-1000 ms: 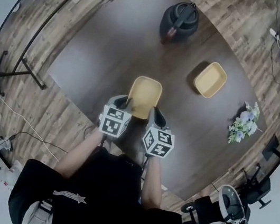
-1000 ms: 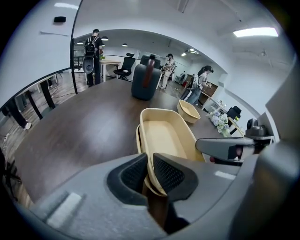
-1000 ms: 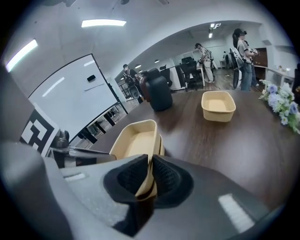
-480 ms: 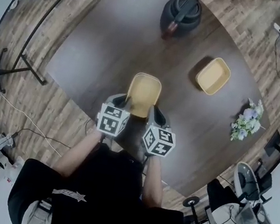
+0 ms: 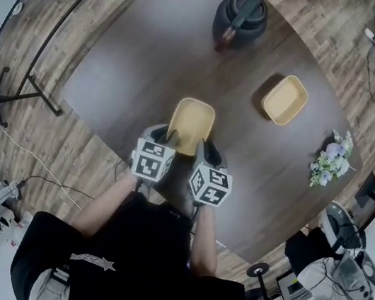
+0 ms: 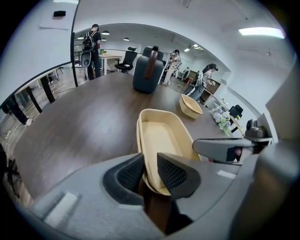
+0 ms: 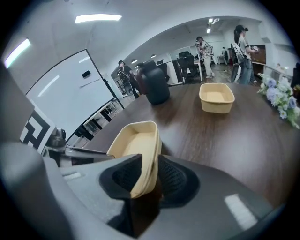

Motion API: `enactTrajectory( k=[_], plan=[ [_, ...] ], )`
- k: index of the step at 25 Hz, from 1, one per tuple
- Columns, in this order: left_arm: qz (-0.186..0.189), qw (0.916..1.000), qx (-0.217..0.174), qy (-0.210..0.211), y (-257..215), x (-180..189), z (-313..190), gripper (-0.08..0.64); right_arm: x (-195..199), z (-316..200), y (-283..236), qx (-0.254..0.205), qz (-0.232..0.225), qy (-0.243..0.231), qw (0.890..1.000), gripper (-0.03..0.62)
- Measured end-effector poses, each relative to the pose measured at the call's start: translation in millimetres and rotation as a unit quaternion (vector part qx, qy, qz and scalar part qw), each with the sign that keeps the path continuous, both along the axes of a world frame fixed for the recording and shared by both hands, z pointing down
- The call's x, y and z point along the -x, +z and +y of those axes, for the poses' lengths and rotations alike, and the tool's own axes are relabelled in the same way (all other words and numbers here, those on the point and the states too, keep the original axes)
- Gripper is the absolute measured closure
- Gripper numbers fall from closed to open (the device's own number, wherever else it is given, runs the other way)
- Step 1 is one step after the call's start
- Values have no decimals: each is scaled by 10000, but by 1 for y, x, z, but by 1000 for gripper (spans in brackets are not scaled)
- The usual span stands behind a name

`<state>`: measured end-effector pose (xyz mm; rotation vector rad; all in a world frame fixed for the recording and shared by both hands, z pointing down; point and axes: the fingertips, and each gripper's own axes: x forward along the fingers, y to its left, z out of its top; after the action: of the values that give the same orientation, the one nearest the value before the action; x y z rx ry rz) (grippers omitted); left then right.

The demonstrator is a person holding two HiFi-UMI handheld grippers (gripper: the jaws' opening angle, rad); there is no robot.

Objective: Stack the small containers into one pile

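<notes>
The person stands at the near edge of a dark table point(image 5: 138, 65) with a gripper in each hand, both pointing down at the stack point(image 5: 191, 126). It is made of two cream tubs, one nested inside the other. The left gripper view shows the double rim.

The left gripper point(image 5: 168, 135) is at the stack's near left corner. Its jaws have just been opening and now stand a little apart, with the corner wall of the stack point(image 6: 164, 136) running up between them. One pad sits outside the wall and the other inside the tub. The grip looks slack, not a pinch.

The right gripper point(image 5: 206, 145) mirrors this at the near right corner. Its jaws have also just been opening, and they stand slightly apart with the rim of the stack point(image 7: 136, 140) between the pads, loosely bracketed. In each gripper view the other gripper shows just across the stack.

The stack rests flat on the table and reaches straight away from both sets of jaws. The loose tub point(image 5: 285, 100) sits on the table beyond the right jaws and off to their right, well apart from the stack. A dark kettle point(image 5: 240, 22) stands farther out, roughly ahead of the jaws and past the stack's far end. Flowers point(image 5: 331, 157) lie far to the right of the right jaws, near the table's edge. A few people stand at desks in the room beyond.
</notes>
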<state>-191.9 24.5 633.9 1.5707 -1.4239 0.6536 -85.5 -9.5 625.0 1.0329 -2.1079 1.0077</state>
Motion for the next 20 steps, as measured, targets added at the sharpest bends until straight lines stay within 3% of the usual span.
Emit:
enactTrajectory(
  k=[3,6,15,20],
  plan=[
    [128,9998,-145,62,-4,-8,-2,336,0,-1,0,-164,8,-30,9999,382],
    [128,9995,-236,138,-4,-13,-3,246,-3,0,3,-178,26,-32,9998,354],
    [35,9991,-379,186,-11,-3,0,216,-4,2,-7,-308,5,12,9995,354],
    [-41,9968,-756,247,-37,-1,-14,216,-13,-7,-29,-654,-28,126,9978,353]
  ],
)
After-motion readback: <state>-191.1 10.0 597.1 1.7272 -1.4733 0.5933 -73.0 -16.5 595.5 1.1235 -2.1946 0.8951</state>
